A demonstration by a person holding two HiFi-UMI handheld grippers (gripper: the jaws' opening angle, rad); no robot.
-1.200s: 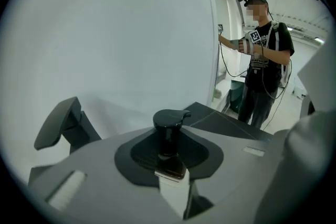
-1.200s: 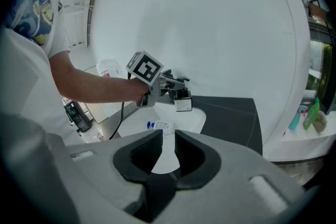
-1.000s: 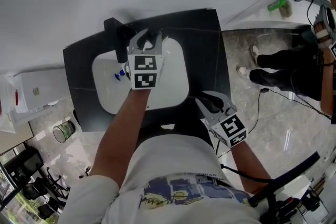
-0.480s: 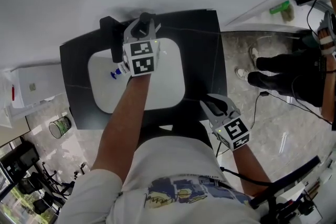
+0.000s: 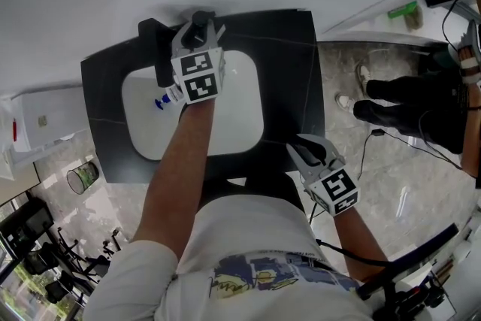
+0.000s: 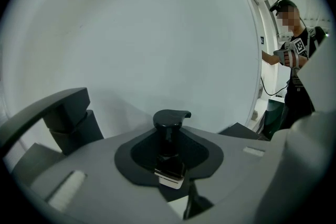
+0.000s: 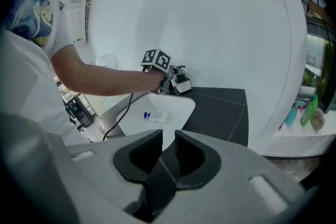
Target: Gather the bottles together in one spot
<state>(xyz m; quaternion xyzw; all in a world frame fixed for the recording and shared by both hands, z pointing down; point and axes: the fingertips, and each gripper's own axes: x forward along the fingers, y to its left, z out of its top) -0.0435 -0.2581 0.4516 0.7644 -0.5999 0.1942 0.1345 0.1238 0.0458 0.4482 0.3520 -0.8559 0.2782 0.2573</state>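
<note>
L gripper [image 5: 197, 30], clamped on pump bottle [image 6: 169, 136], has moved from over sink [image 5: 252, 98] to counter [image 5: 293, 71] rear, by faucet [image 5: 152, 49]. Blue-cap bottle [image 5: 168, 96] lies in sink nearby. R gripper [image 5: 304, 152] idle at front, jaws narrowly apart, empty. Prob. set-down next; blue-cap bottle not yet gathered.

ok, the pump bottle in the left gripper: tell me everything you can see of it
The pump bottle is small, with a black pump head and short spout, a black neck and a pale squarish body below, plastic by the look. It stands upright, clamped between the left gripper's fingers, which hide most of the body. It is at the back of the black counter, behind the white sink, close to the wall and beside the black faucet. Whether its base rests on the counter cannot be told.
</note>
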